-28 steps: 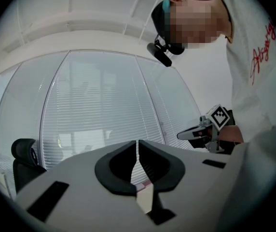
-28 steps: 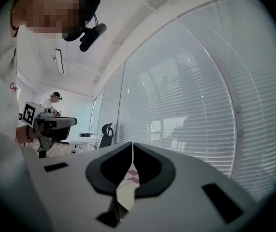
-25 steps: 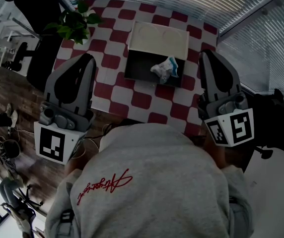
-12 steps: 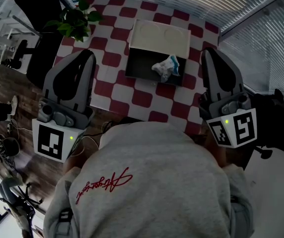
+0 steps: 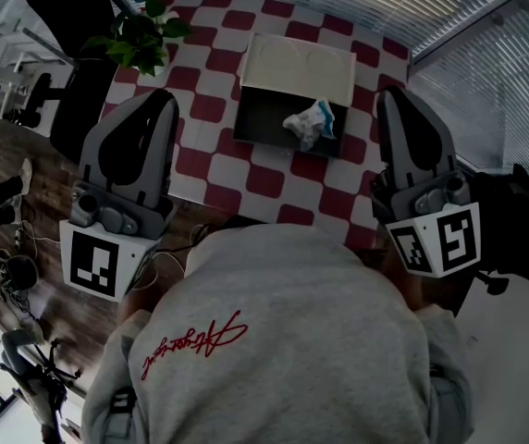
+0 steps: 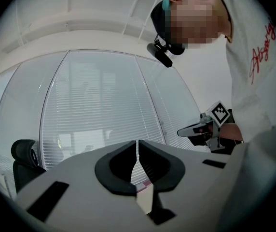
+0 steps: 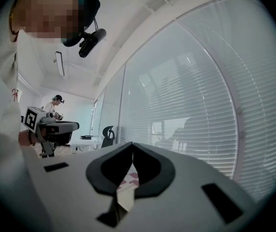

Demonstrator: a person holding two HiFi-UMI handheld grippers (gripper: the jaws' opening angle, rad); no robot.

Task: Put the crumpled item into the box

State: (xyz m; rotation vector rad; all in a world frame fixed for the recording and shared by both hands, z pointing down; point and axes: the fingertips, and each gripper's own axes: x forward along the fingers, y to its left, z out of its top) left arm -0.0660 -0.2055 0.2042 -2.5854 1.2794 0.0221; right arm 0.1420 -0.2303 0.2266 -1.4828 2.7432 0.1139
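Head view: the box (image 5: 263,118) sits in the upper centre of the frame on a checked table (image 5: 216,91), its pale lid (image 5: 297,67) folded open toward the top edge.
Item: the crumpled item (image 5: 309,123) lies inside the dark box, in its right half, near the right wall.
Item's axis: a rounded wad with no clear long side.
Left gripper (image 5: 161,98): at frame left, tips toward the box; in the left gripper view the jaws are clenched tip to tip with nothing between them.
Right gripper (image 5: 394,95): at frame right; in the right gripper view the jaws are likewise pressed together and empty.
Key relation: the item lies up and left of the right tips and up and well right of the left tips, so the right gripper is nearer; both stand apart from the box.
Judgement: the placing looks done, and no grasp seems called for.
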